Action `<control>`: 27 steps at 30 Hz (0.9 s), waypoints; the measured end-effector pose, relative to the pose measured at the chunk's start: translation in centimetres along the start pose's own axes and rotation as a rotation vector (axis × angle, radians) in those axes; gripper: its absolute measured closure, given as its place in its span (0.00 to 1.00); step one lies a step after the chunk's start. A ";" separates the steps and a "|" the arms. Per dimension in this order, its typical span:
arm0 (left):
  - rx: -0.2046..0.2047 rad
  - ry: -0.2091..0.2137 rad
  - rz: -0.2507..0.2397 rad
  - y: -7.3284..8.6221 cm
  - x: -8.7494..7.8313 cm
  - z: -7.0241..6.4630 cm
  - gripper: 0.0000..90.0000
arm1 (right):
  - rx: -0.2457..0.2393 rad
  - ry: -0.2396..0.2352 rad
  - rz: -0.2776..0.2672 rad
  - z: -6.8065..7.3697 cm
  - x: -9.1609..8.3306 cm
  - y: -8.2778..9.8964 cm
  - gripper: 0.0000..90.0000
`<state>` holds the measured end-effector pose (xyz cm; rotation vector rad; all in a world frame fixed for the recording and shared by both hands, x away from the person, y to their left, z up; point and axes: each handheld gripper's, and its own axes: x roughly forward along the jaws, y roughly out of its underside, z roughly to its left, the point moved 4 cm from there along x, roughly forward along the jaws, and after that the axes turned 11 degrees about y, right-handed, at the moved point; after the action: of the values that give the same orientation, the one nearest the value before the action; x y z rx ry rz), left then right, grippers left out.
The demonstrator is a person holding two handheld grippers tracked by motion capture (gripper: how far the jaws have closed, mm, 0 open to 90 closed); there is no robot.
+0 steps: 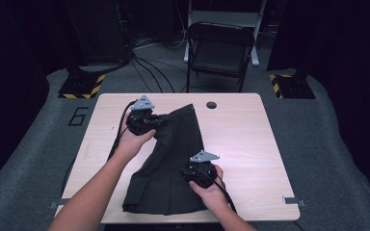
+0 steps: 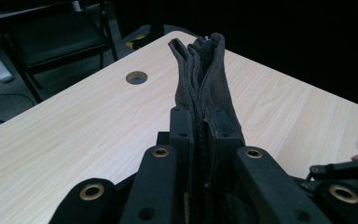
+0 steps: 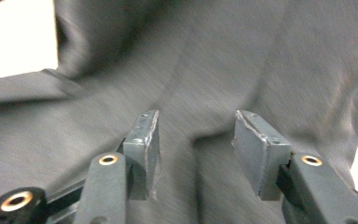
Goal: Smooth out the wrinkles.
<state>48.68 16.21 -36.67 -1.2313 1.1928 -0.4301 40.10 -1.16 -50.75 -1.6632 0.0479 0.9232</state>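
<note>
Dark garment [image 1: 173, 159] pinched in left gripper [image 2: 199, 126]; lying under right gripper [image 3: 196, 144].

The left gripper [image 1: 150, 121] is a black block topped by a grey three-cornered plate, and a black cable trails from it along the pale wooden table [image 1: 250, 134]. The right gripper [image 1: 198, 169], nearer that table's front edge, is built alike. Up close, each has black arms with brass-ringed holes and flat dark-grey pads [image 3: 145, 149] with small screw holes. The person's forearms are bare.
</note>
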 end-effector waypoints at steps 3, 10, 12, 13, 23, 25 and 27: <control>0.001 0.008 0.000 0.0 0.1 -0.1 0.92 | -0.049 -0.067 0.020 1.7 0.7 0.0 0.56; 0.010 0.023 -0.009 0.0 -0.3 -0.5 0.92 | -0.134 -0.073 0.090 2.3 2.0 0.4 0.55; 0.007 0.032 -0.014 0.2 -0.5 -0.5 0.92 | -0.137 -0.065 0.107 1.9 2.2 0.6 0.54; 0.005 0.036 -0.016 0.2 -0.6 -0.5 0.92 | -0.132 -0.055 0.110 1.7 2.3 0.7 0.54; -0.011 0.080 -0.004 0.7 -1.9 -0.7 0.92 | -0.100 -0.017 0.144 0.4 2.9 1.3 0.54; -0.003 0.084 0.016 0.6 -2.3 -0.6 0.92 | -0.102 -0.017 0.151 0.2 3.0 1.4 0.54; 0.003 0.092 0.039 0.4 -2.7 -0.6 0.92 | -0.086 -0.016 0.150 0.2 3.0 1.5 0.54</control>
<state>47.00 18.28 -35.72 -1.1944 1.2924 -0.4630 41.34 -0.20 -53.69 -1.7500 0.1250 1.0640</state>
